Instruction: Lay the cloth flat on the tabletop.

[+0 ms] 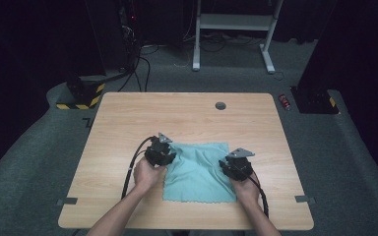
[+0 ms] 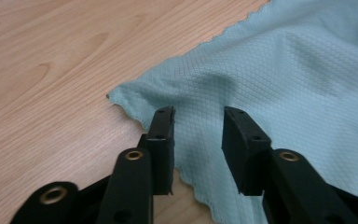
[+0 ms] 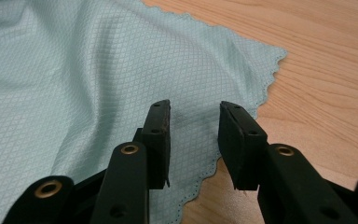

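Observation:
A light teal cloth (image 1: 198, 169) with scalloped edges lies spread on the wooden table (image 1: 128, 118). My left gripper (image 1: 161, 151) sits at the cloth's far left corner. In the left gripper view the cloth (image 2: 284, 79) is slightly rumpled under my left gripper (image 2: 198, 114), whose jaws stand apart above the fabric with nothing pinched. My right gripper (image 1: 237, 164) rests at the cloth's right edge. In the right gripper view, my right gripper (image 3: 195, 108) hovers open over the cloth (image 3: 74, 84) near its corner, holding nothing.
A round grommet hole (image 1: 220, 105) is in the table near the far edge. Bare wood lies beyond and to both sides of the cloth. Black cables trail from each gripper toward the near edge. Floor equipment and a white frame stand beyond the table.

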`<state>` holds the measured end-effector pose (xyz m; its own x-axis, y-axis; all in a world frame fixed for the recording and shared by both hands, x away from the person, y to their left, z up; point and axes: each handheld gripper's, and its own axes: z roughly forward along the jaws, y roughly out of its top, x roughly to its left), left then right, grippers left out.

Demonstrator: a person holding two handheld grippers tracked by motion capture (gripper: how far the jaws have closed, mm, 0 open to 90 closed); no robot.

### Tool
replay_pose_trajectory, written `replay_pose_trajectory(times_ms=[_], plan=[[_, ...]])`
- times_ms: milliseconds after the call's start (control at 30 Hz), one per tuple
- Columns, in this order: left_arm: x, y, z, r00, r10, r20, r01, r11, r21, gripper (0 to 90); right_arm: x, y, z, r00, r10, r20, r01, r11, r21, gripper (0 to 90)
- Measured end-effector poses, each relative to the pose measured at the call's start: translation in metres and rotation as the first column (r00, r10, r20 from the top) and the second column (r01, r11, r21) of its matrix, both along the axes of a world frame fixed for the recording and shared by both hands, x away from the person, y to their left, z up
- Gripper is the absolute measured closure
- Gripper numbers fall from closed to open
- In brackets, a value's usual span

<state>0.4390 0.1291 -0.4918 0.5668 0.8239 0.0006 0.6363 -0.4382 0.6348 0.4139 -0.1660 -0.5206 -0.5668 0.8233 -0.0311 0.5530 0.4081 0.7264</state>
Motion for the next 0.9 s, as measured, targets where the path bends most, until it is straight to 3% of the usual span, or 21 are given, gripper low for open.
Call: replay_pose_trajectory(times_ms=[67,133,233,267,333,367,433,533,567,733,767,867,900], plan=[[0.001,-0.003,-0.003,1.0000,-0.004,0.002,0.004,0.9999,0.014,61.0,0.002,0.000,0.002,0.9999,0.009,-0.012,-0.009,1.000,-0.013,65.8],[0.001,-0.007,-0.008,1.0000,-0.005,0.002,0.005,0.9990,0.044,60.0,0.006,0.002,0.005,0.9994,0.025,-0.026,-0.026,0.998,-0.049,74.6],[0.001,-0.005,-0.015,0.9997,0.010,0.020,-0.011,0.9991,0.040,57.7,0.015,0.003,0.009,0.9976,0.036,-0.058,-0.040,0.996,-0.080,84.8],[0.001,-0.002,-0.017,0.9996,0.017,0.022,-0.017,0.9998,0.014,56.9,0.017,0.003,0.010,0.9969,0.035,-0.070,-0.041,0.996,-0.080,84.9],[0.001,0.000,-0.018,0.9995,0.014,0.029,-0.014,0.9998,0.010,55.9,0.018,0.002,0.011,0.9963,0.039,-0.076,-0.044,0.996,-0.078,84.4],[0.000,0.003,-0.021,0.9990,0.021,0.040,-0.020,0.9996,-0.022,53.1,0.020,0.001,0.011,0.9966,0.036,-0.074,-0.042,0.996,-0.077,79.6],[-0.001,0.005,-0.022,0.9985,0.018,0.053,-0.016,0.9993,-0.032,52.9,0.021,-0.001,0.012,0.9968,0.026,-0.075,-0.031,0.997,-0.068,76.5],[-0.005,0.006,-0.025,0.9965,0.030,0.079,-0.026,0.9985,-0.049,52.1,0.035,-0.009,0.014,0.9966,-0.053,-0.063,0.051,0.998,-0.025,59.7],[-0.006,0.006,-0.025,0.9962,0.031,0.081,-0.027,0.9983,-0.051,51.3,0.040,-0.011,0.013,0.9950,-0.070,-0.071,0.069,0.997,-0.020,58.1],[-0.007,0.006,-0.025,0.9972,0.047,0.059,-0.043,0.9972,-0.062,44.9,0.057,-0.011,0.012,0.9913,-0.104,-0.081,0.104,0.995,0.004,59.9],[-0.009,0.008,-0.025,0.9969,0.051,0.059,-0.048,0.9972,-0.057,43.8,0.064,-0.010,0.014,0.9869,-0.129,-0.097,0.132,0.991,0.023,64.5],[-0.015,0.014,-0.025,0.9962,0.060,0.064,-0.057,0.9971,-0.051,43.7,0.067,-0.010,0.016,0.9854,-0.141,-0.095,0.143,0.989,0.020,68.8],[-0.017,0.018,-0.025,0.9952,0.067,0.071,-0.063,0.9966,-0.052,43.5,0.071,-0.010,0.016,0.9817,-0.147,-0.121,0.150,0.989,0.013,69.2]])
